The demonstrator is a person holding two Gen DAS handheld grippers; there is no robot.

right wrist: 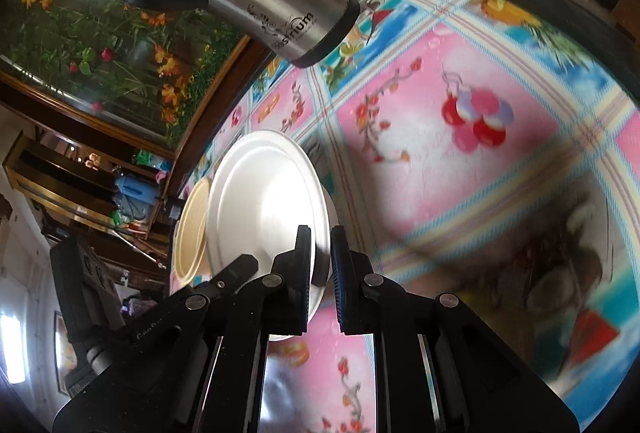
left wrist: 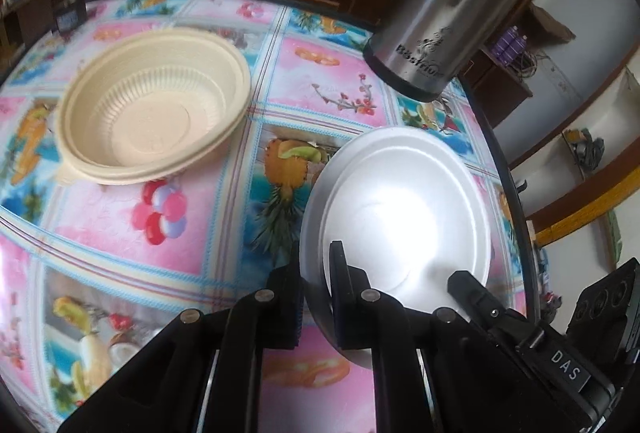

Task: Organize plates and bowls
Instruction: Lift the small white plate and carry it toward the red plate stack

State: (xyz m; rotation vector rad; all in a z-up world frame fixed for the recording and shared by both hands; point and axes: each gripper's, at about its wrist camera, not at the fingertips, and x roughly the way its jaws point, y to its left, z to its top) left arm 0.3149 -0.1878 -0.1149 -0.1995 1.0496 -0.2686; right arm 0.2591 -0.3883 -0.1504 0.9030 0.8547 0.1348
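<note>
The left tongs and the right tongs are both gripping the rim of a round white foam plate above the patterned counter. A beige ribbed plastic bowl is sitting at ten o'clock from the plate, a steel thermos jug at one o'clock.

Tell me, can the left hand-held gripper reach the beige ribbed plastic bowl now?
Probably not right away. The left hand-held gripper is shut on the rim of the round white foam plate. The beige ribbed plastic bowl sits apart across bare tablecloth, so the path looks free once the plate is released.
</note>
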